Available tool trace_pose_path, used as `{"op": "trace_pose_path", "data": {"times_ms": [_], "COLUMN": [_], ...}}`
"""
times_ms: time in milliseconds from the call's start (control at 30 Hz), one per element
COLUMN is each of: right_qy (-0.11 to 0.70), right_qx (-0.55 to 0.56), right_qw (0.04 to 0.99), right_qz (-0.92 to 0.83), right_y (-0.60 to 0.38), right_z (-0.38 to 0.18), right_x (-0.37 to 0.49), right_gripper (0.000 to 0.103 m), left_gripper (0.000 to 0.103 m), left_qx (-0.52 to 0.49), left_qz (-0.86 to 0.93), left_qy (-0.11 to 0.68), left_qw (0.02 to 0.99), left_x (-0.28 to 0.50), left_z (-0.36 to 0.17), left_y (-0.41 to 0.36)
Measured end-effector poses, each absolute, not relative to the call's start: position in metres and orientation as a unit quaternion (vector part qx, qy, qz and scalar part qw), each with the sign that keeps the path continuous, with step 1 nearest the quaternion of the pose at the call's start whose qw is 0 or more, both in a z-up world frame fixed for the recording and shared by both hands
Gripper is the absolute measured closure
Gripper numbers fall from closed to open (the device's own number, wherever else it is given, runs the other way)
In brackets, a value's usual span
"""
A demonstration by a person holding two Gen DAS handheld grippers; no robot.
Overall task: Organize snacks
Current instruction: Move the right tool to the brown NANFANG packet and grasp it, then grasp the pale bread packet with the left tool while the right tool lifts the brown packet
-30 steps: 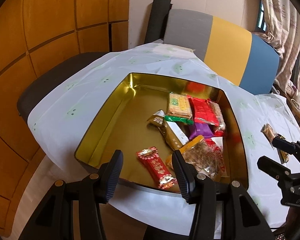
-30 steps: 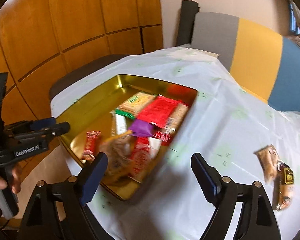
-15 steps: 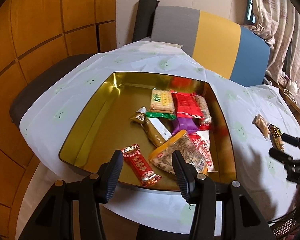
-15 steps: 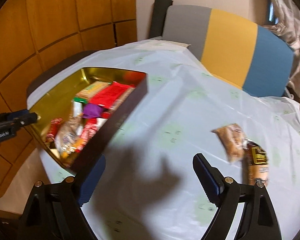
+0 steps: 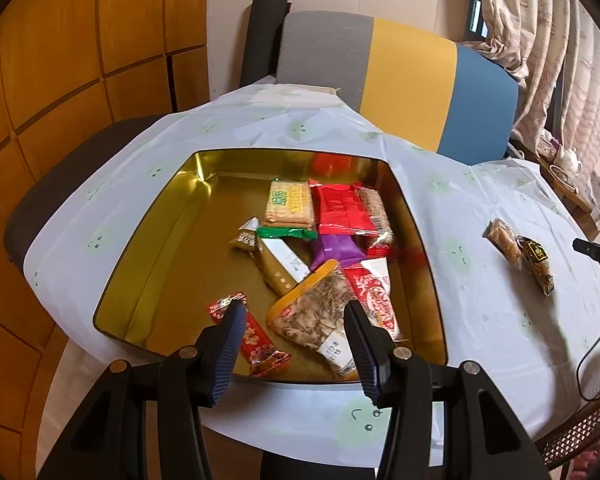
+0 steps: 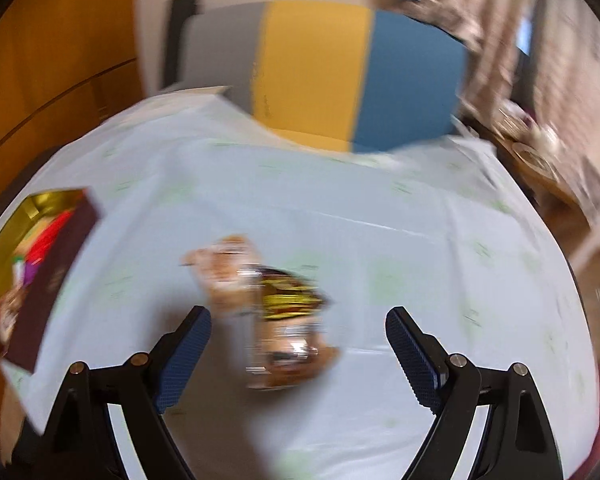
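Observation:
A gold tin [image 5: 168, 248] on the white tablecloth [image 5: 480, 320] holds several wrapped snacks, among them a seed packet [image 5: 320, 316] and a small red bar [image 5: 256, 340]. My left gripper [image 5: 296, 328] hovers over the tin's near rim, open, nothing between its fingers. Two snacks lie on the cloth to the right: a light brown packet [image 5: 502, 236] and a dark packet [image 5: 536, 266] with a yellow label. In the blurred right wrist view my right gripper [image 6: 298, 320] stands wide open just above them, the dark packet [image 6: 288, 320] between its fingers and the brown packet [image 6: 228, 268] beyond. The tin [image 6: 48, 280] is at far left.
A grey, yellow and blue seat back [image 5: 400, 92] stands behind the table, with wooden wall panels [image 5: 80, 60] on the left and curtains [image 5: 560, 40] on the right. A low side table with a teapot [image 5: 568, 160] sits at the right. A black cable [image 5: 592, 356] hangs by the table's right edge.
My right gripper has swept right, from over the tin to above the two loose packets, staying open. The left gripper has shifted slightly at the tin's near rim.

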State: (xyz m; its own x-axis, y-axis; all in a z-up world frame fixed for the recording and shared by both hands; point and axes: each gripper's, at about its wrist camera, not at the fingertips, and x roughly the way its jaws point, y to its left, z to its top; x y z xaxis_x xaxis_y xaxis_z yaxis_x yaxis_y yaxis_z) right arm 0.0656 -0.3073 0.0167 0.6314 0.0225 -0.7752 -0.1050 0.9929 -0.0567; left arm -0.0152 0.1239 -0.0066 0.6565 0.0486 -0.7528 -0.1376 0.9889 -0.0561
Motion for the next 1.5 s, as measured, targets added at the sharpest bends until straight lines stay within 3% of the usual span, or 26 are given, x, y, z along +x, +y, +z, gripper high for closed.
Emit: {"op": "trace_pose_path", "data": {"times_ms": [367, 733, 1133, 1267, 1333, 1400, 1500], "right_qy": [0.475, 0.508, 0.500, 0.509, 0.519, 0.510, 0.519], "right_qx": [0.080, -0.009, -0.039, -0.060, -0.072, -0.084, -0.081], "right_qw": [0.875, 0.858, 0.860, 0.853, 0.846, 0.854, 0.850], "right_qz": [-0.045, 0.075, 0.092, 0.094, 0.094, 0.067, 0.026], "right_y": [-0.391, -0.319, -0.291, -0.284, -0.283, -0.287, -0.299], "right_z": [-0.015, -0.034, -0.051, -0.061, -0.064, -0.059, -0.055], "right_x": [0.088, 0.086, 0.110, 0.115, 0.116, 0.116, 0.115], "right_gripper": [0.014, 0.012, 0.016, 0.034, 0.057, 0.067, 0.068], "left_gripper": [0.051, 0.051, 0.051, 0.051, 0.051, 0.051, 0.051], "left_qx": [-0.020, 0.005, 0.003, 0.013, 0.021, 0.025, 0.026], "left_qz": [0.008, -0.044, -0.061, -0.075, -0.087, -0.104, -0.127], "left_qy": [0.409, 0.419, 0.423, 0.424, 0.424, 0.427, 0.438], "left_qw": [0.912, 0.907, 0.904, 0.902, 0.901, 0.898, 0.889], "left_x": [-0.008, -0.006, -0.004, -0.002, 0.001, 0.005, 0.017], "left_z": [0.006, 0.003, 0.005, 0.006, 0.009, 0.011, 0.012], "left_y": [0.082, 0.046, 0.037, 0.025, 0.015, 0.003, -0.015]}}
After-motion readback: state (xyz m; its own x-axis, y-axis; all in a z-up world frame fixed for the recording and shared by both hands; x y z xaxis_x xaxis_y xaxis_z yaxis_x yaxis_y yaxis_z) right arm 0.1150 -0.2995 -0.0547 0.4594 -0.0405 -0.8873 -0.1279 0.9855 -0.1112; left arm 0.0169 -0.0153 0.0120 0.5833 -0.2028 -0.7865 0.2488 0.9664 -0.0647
